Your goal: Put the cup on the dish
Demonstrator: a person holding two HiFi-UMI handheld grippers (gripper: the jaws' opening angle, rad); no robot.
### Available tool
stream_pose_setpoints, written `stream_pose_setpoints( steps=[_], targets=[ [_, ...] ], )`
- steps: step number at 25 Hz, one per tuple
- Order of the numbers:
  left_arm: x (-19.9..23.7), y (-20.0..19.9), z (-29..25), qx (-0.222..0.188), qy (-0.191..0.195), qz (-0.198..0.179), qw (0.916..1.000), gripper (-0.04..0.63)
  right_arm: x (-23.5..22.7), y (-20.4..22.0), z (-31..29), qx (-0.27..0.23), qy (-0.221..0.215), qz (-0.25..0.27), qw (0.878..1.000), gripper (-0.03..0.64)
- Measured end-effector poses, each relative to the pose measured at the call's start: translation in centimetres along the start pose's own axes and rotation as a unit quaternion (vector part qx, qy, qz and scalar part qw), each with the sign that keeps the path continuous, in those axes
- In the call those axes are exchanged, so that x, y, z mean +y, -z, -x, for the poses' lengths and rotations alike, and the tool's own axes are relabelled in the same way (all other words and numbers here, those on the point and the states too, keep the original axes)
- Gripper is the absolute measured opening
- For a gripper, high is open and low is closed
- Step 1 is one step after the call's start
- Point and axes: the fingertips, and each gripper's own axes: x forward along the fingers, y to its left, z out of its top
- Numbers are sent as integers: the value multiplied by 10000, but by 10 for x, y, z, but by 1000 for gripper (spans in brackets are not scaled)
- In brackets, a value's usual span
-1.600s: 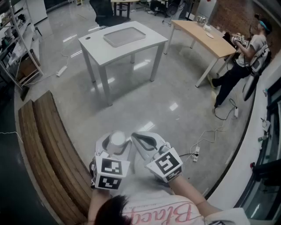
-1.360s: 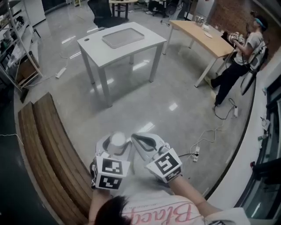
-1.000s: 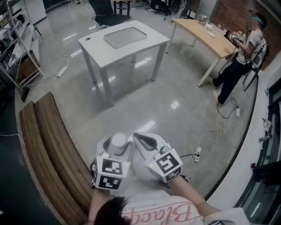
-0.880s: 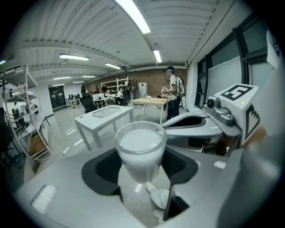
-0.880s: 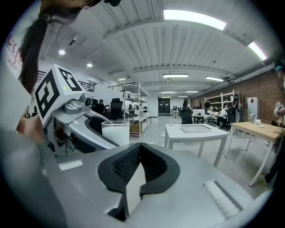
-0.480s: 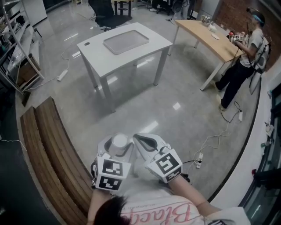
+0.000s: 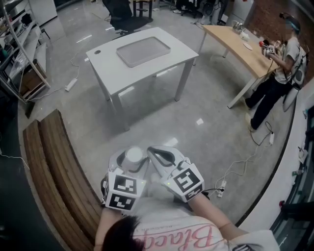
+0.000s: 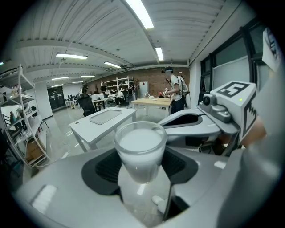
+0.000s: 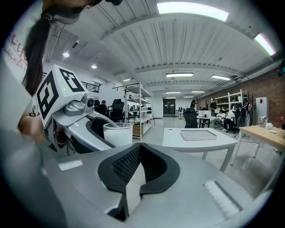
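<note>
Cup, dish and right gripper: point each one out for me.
cup (image 8: 141, 165): left gripper view, on its frosted side wall.
dish (image 7: 143, 51): head view, on its bare flat middle.
right gripper (image 9: 139, 148): right gripper view, where its closed jaw tips meet.

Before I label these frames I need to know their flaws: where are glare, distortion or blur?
Head view: bright reflections on the glossy floor near the white table, edges bowed. Left gripper view: heavy fisheye, dark corners, cup sharp. Right gripper view: ceiling light blown out, corners dark.
</note>
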Motion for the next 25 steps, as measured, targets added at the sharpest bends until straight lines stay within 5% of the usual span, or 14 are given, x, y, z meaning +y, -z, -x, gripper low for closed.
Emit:
stream_pose_setpoints(
  steps=[25],
  targets=[
    [16,-42,-66,-92,-203,78,9997,265,-76,-4,-18,-160,-189,108,9996,0]
  ],
)
